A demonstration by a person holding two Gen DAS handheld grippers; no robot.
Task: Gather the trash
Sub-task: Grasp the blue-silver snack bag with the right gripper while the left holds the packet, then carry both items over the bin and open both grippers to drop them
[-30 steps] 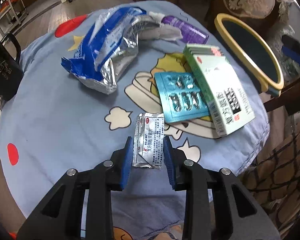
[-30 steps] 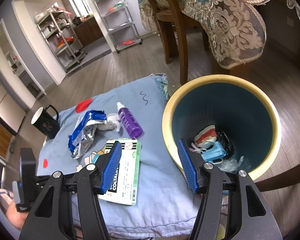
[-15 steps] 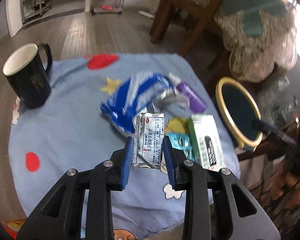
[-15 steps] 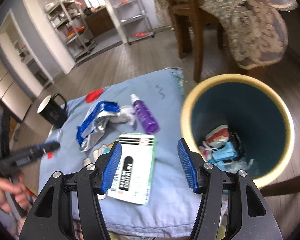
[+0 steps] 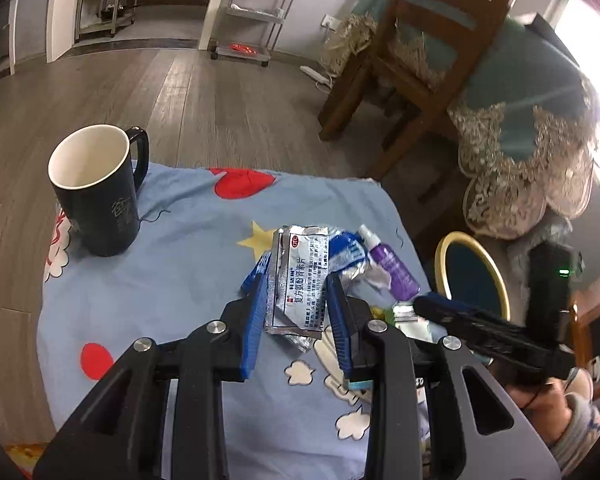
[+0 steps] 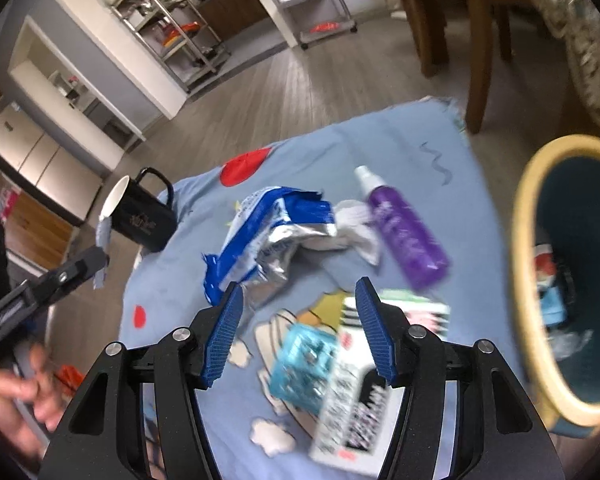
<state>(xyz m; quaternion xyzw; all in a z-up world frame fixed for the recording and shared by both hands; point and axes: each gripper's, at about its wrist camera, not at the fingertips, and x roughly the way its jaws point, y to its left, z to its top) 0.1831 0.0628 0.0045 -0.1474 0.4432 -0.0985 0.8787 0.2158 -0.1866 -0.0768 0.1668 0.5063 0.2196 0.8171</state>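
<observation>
The left claw [image 5: 296,312] has lifted the sachet [image 5: 300,276] off the cloth [image 5: 180,264], clamped, its long axis along the fingers; the bin [image 5: 474,280] lies right. Right claw [image 6: 300,326] gapes empty, nearer the bin.

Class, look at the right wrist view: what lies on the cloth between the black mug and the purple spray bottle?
In the right wrist view, a crumpled blue and silver wrapper lies between the mug and the spray bottle, with crumpled white paper beside the bottle.
</observation>
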